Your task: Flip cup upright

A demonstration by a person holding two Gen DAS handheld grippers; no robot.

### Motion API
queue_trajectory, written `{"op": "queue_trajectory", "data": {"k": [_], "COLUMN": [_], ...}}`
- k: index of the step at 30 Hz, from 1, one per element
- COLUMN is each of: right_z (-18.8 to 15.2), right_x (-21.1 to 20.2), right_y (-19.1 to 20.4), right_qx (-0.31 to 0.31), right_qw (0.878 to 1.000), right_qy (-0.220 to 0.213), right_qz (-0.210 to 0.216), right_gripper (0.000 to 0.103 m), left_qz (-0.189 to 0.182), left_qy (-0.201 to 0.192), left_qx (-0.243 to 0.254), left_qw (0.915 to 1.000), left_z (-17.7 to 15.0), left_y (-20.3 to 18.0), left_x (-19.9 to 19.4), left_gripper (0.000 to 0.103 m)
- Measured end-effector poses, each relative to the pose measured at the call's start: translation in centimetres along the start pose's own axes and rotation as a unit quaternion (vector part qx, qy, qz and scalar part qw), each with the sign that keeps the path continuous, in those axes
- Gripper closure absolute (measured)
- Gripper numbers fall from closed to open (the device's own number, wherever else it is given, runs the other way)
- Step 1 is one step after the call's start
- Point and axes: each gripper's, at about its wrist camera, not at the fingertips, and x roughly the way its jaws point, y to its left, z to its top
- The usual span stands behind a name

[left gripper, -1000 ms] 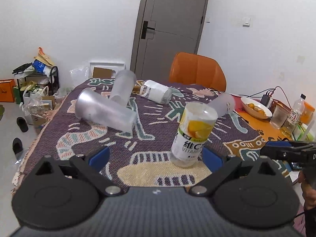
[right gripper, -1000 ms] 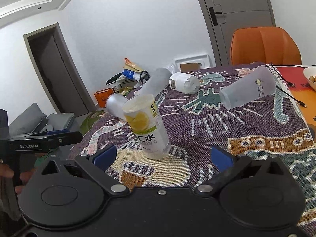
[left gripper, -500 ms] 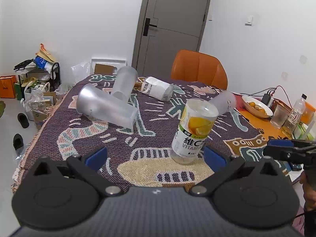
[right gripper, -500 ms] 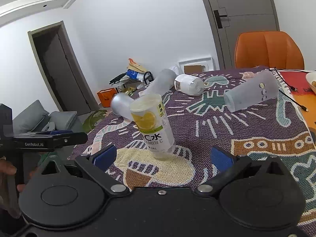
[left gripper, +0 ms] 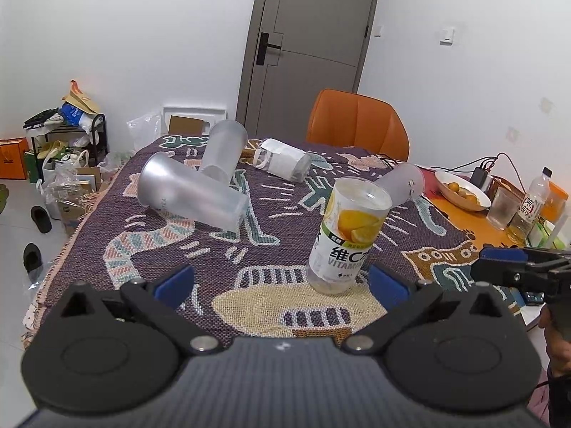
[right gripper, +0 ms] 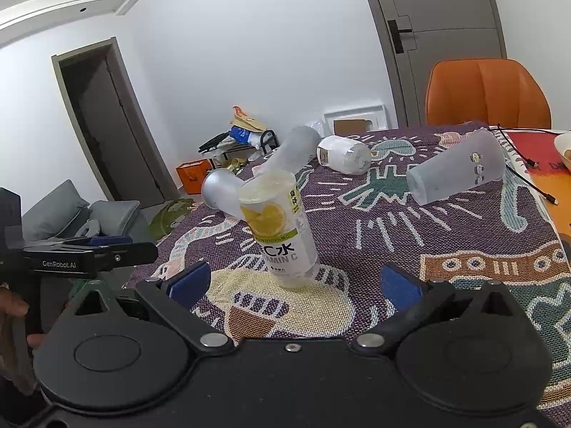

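Note:
A clear cup with a lemon label (left gripper: 348,235) stands upright on the patterned cloth, mouth up; it also shows in the right wrist view (right gripper: 280,235). My left gripper (left gripper: 280,281) is open and empty, just short of it. My right gripper (right gripper: 294,283) is open and empty, also just short of it. Frosted cups lie on their sides: a large one (left gripper: 191,192) at left, another (left gripper: 223,149) behind it, one with a white label (left gripper: 283,158) at the back, one (right gripper: 458,169) at right.
The table (left gripper: 153,249) is covered by a purple patterned cloth. An orange chair (left gripper: 357,125) stands behind it. A bowl of fruit (left gripper: 462,192), a glass (left gripper: 499,208) and a bottle (left gripper: 530,210) sit at the far right. The left table edge drops to a cluttered floor.
Both grippers have pulled back and risen slightly from the upright lemon-label cup. The cups have not moved.

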Motion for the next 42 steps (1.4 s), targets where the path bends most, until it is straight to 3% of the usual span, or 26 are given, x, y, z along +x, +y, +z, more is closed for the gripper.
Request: {"op": "queue_trajectory", "data": {"k": [42], "right_z": [-0.02], "right_x": [0.08], "right_y": [0.12], "right_qx": [-0.002], "right_qw": [1.0], "right_qy": [-0.002], "right_qz": [-0.001], "right_gripper": [0.0], "left_qz": [0.012], "left_qy": [0.009], "left_qx": [0.024], "left_qw": [0.9996], "left_z": [-0.29], "left_y": [-0.75], "left_x": [0.09], "left_gripper": [0.0]}}
